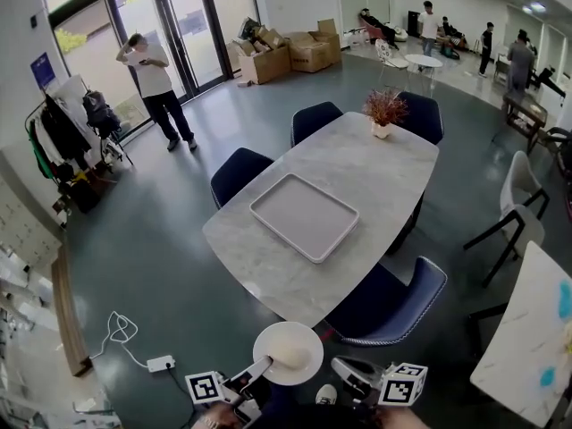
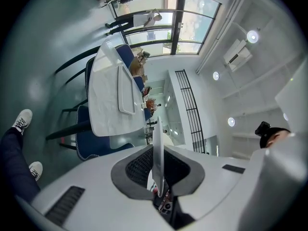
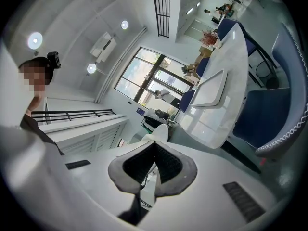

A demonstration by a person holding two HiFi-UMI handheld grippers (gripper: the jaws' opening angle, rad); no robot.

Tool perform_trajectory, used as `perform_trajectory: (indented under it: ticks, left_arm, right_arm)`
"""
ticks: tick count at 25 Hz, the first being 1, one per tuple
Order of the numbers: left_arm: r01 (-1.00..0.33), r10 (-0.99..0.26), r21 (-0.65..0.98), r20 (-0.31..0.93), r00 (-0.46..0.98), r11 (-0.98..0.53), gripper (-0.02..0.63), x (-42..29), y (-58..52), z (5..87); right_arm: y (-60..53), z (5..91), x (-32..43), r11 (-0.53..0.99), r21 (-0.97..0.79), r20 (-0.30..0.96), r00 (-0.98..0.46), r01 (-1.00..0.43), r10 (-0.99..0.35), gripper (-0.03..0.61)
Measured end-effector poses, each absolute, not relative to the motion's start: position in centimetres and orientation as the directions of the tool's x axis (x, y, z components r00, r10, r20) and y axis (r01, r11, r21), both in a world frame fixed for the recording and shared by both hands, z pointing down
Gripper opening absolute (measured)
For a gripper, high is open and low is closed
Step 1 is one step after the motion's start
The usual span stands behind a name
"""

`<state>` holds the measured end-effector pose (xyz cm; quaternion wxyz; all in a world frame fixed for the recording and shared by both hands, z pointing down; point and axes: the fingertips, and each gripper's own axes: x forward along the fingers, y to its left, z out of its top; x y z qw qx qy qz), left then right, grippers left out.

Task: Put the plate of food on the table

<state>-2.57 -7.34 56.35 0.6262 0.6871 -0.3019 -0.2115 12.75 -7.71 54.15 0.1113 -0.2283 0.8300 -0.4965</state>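
Note:
A round white plate (image 1: 288, 353) with a pale mound of food hangs over the floor, short of the near end of the marble table (image 1: 357, 186). My left gripper (image 1: 257, 371) is shut on its left rim. In the left gripper view the plate (image 2: 157, 134) stands edge-on between the pads of that gripper (image 2: 159, 154). My right gripper (image 1: 342, 367) sits just right of the plate, jaws shut with nothing between them. In the right gripper view its tips (image 3: 154, 141) meet, and the plate's rim (image 3: 162, 131) shows just beyond.
A grey rectangular tray (image 1: 304, 215) lies mid-table and a potted plant (image 1: 384, 110) stands at the far end. Blue chairs ring the table, one (image 1: 389, 302) right by the near end. A power strip (image 1: 161, 363) and cable lie on the floor left. A person (image 1: 156, 83) stands by the glass doors.

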Motion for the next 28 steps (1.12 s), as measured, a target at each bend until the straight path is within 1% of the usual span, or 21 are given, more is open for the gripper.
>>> perform_trajectory:
  ticks: [2, 5, 8, 12, 16, 21, 25, 28]
  left_arm:
    - [-0.15, -0.67, 0.988, 0.089, 0.737, -0.034, 0.037, -2.7, -8.1, 56.3]
    - [-0.149, -0.651, 0.988, 0.091, 0.754, -0.034, 0.038, -3.0, -9.3, 56.4]
    - [-0.149, -0.632, 0.988, 0.092, 0.77, -0.037, 0.037, -3.5, -10.7, 56.3]
    - [-0.145, -0.609, 0.988, 0.081, 0.789, -0.057, 0.037, -3.9, -12.9, 55.8]
    - [-0.148, -0.589, 0.987, 0.085, 0.804, -0.061, 0.037, -4.5, -15.3, 56.0]
    - [-0.148, -0.586, 0.988, 0.095, 0.805, -0.043, 0.037, -5.8, -19.4, 56.5]
    - [-0.113, -0.59, 0.993, 0.069, 0.804, -0.037, 0.037, -6.5, -23.5, 56.5]
    - [-0.109, -0.573, 0.993, 0.063, 0.817, -0.048, 0.037, -6.6, -26.7, 56.4]
  right_arm:
    - [-8.1, 54.1, 12.4, 0.394, -0.883, 0.027, -0.867, -0.253, -0.497, 0.011]
    - [-9.4, 53.9, 12.5, 0.406, -0.863, 0.048, -0.849, -0.301, -0.526, 0.011]
    - [-10.1, 53.8, 11.8, 0.37, -0.892, 0.015, -0.836, -0.259, -0.548, 0.011]
    - [-12.1, 53.1, 12.0, 0.392, -0.855, 0.052, -0.809, -0.338, -0.585, 0.011]
    - [-13.1, 53.4, 11.2, 0.357, -0.888, 0.018, -0.798, -0.29, -0.602, 0.011]
    - [-15.3, 53.0, 11.4, 0.335, -0.878, 0.04, -0.75, -0.342, -0.66, 0.011]
    - [-16.5, 53.4, 11.6, 0.304, -0.857, 0.088, -0.699, -0.416, -0.71, 0.011]
    - [-17.4, 53.4, 11.4, 0.274, -0.865, 0.086, -0.664, -0.419, -0.743, 0.011]
